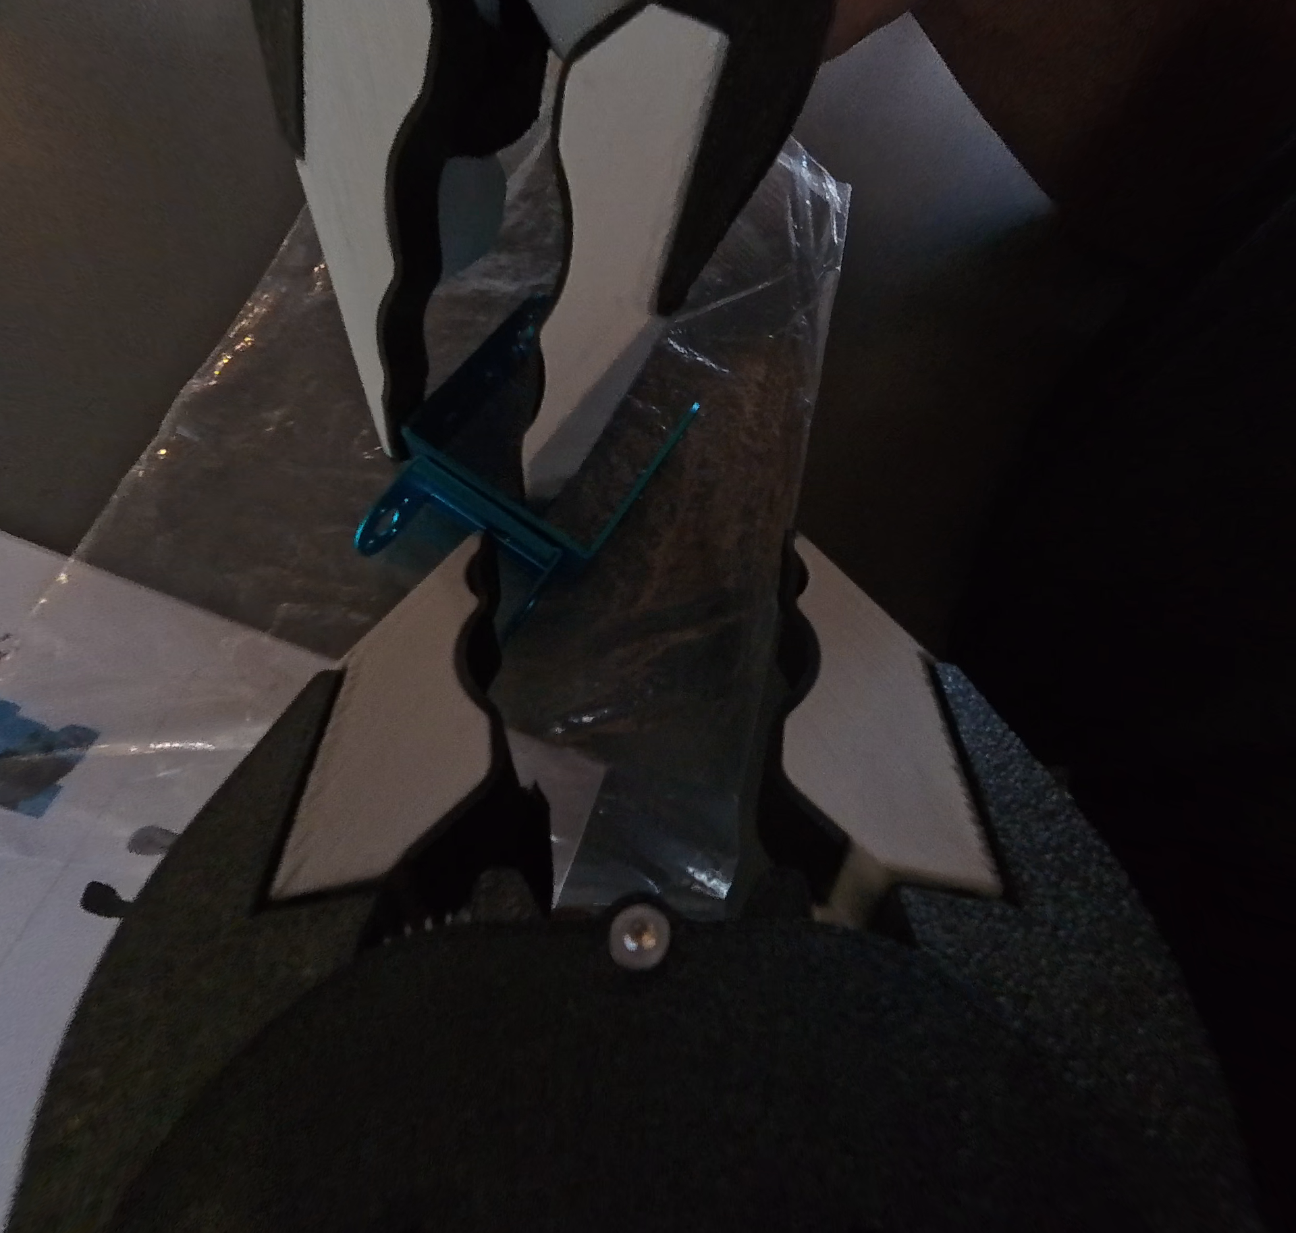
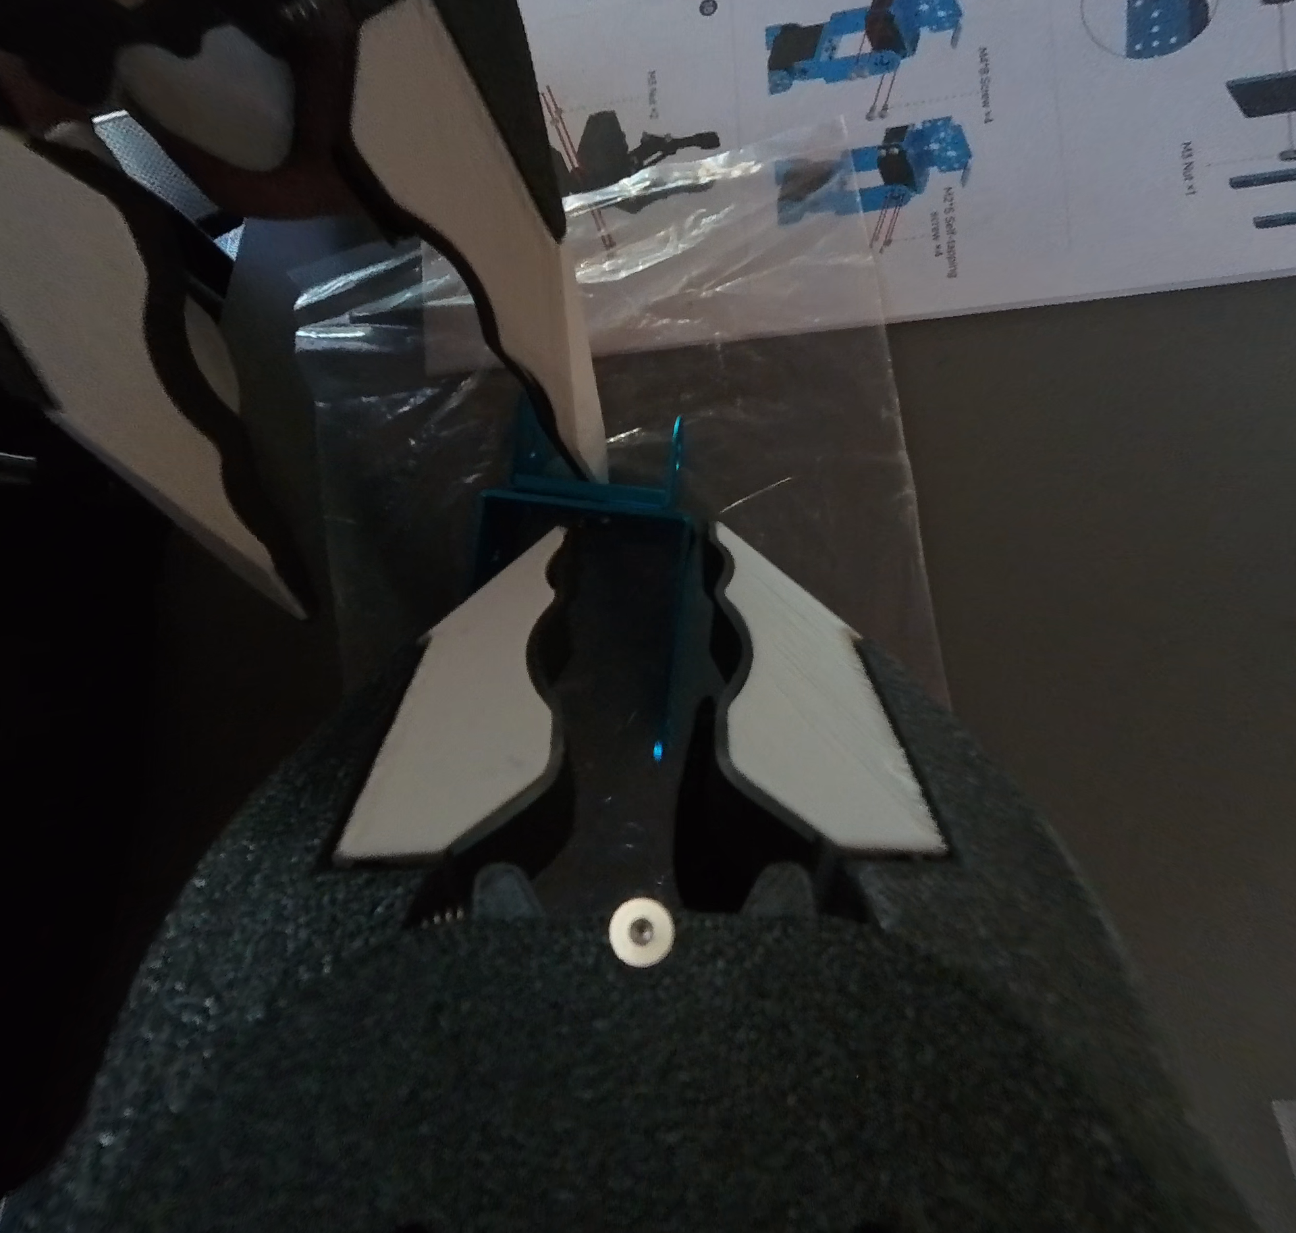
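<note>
A blue metal bracket with a holed tab is held above a clear plastic bag. My right gripper is closed on the bracket, one wall of which runs along its right finger. In the left wrist view the right gripper comes down from the top with the bracket between its tips. My left gripper is wide open; its left fingertip touches the bracket's edge and the bag lies between its fingers. Part of the bracket shows through the plastic.
A white printed instruction sheet with blue part drawings lies on the brown-grey table beyond the bag; it also shows in the left wrist view. A person's arm is at the top right.
</note>
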### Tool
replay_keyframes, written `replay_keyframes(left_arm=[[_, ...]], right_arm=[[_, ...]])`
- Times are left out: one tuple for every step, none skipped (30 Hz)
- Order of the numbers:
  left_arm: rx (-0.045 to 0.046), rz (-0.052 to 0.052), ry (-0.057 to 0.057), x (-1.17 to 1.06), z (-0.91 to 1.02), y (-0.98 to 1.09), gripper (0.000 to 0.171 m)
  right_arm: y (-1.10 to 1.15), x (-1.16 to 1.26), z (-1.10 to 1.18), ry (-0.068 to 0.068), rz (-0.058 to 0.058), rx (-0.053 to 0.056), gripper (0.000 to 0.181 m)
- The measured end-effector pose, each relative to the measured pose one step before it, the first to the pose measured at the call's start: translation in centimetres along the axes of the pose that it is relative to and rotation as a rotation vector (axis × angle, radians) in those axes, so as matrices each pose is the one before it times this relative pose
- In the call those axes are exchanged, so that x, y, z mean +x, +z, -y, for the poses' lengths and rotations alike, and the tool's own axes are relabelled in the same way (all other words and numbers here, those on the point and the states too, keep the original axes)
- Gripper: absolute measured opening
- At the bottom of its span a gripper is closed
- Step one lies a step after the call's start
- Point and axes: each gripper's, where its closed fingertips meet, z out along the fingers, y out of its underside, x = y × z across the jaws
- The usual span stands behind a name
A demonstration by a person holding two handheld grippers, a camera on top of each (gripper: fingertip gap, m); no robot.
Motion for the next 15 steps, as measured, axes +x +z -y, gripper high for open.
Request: replay_keyframes(left_arm=[[0.00016,0.0001,0.0009,0.019,0.021,0.018,0.08],[0.00065,-0.0007,0.0003,0.022,0.019,0.006,0.08],[0.00022,-0.0003,-0.0003,0.0,0.018,0.017,0.08],[0.00054,0.0002,-0.0006,-0.007,0.017,0.011,0.08],[0.0005,0.0001,-0.0003,0.002,0.013,0.011,0.08],[-0.00008,0.0004,0.0004,0.001,-0.004,0.0,0.08],[-0.00022,-0.0005,0.0008,0.034,0.001,0.0,0.081],[0.00001,-0.0019,0.0003,0.043,-0.006,0.0,0.08],[0.00013,-0.0004,-0.0001,0.025,-0.005,0.001,0.08],[-0.00038,0.0004,0.0003,-0.001,-0.017,0.018,0.081],[-0.00028,0.0002,0.0003,0.0,-0.021,-0.003,0.08],[0.00052,-0.0009,-0.0003,0.012,0.001,-0.004,0.08],[0.00077,-0.0008,-0.001,-0.001,0.012,-0.017,0.08],[0.00069,-0.0003,-0.0012,-0.003,-0.007,-0.005,0.08],[0.00051,0.0001,-0.0003,0.0,0.007,0.004,0.08]], right_arm=[[0.127,0.002,-0.027,-0.004,-0.0038,-0.0034,0.037],[0.118,-0.017,-0.018,-0.0043,-0.0022,-0.0026,0.037],[0.028,0.05,0.12,-0.0031,-0.0064,0.0055,0.038],[0.02,-0.035,0.066,0.0026,0.0037,0.0031,0.037],[0.027,-0.084,-0.034,0.0088,0.0122,-0.0008,0.035],[-0.026,0.01,0.013,0.0105,0.0087,0.0035,0.034],[-0.045,0.012,-0.023,0.0082,0.0073,0.0026,0.034],[-0.045,0.026,-0.028,0.005,0.0037,0.0005,0.034],[-0.047,0.033,-0.014,0.0019,0.0007,-0.0001,0.034],[-0.049,0.019,0.025,-0.0008,-0.0016,0.0022,0.033],[-0.09,0.084,0.029,-0.0031,-0.0068,0.0017,0.033],[-0.132,0.096,0.037,-0.0013,-0.0062,0.0026,0.033],[-0.159,0.001,0.023,0.0028,0.0016,0.0015,0.033],[-0.163,0.002,-0.03,0.0034,0.0002,-0.0005,0.034],[-0.161,0.089,-0.06,0.0014,-0.0084,-0.0012,0.035]])
